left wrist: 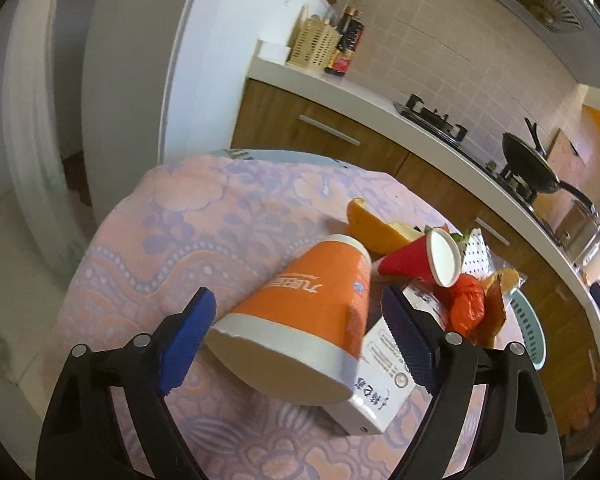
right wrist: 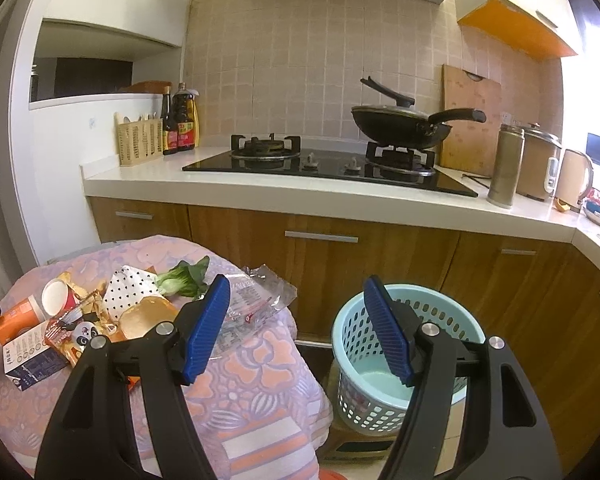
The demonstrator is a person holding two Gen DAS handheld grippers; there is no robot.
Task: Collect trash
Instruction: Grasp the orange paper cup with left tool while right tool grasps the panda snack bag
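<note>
An orange paper cup lies on its side on the pink cloth-covered table, resting against a white carton. My left gripper is open with its blue fingers either side of the cup, not closed on it. Behind lie a small red cup, orange peel, an orange bag and wrappers. My right gripper is open and empty above the gap between the table and a light blue basket. The right view shows the trash pile: orange cup, clear plastic bag, greens.
A kitchen counter with a gas hob, a black wok, bottles and a thermos runs behind the table. Wooden cabinets stand below. The basket sits on the floor right of the table.
</note>
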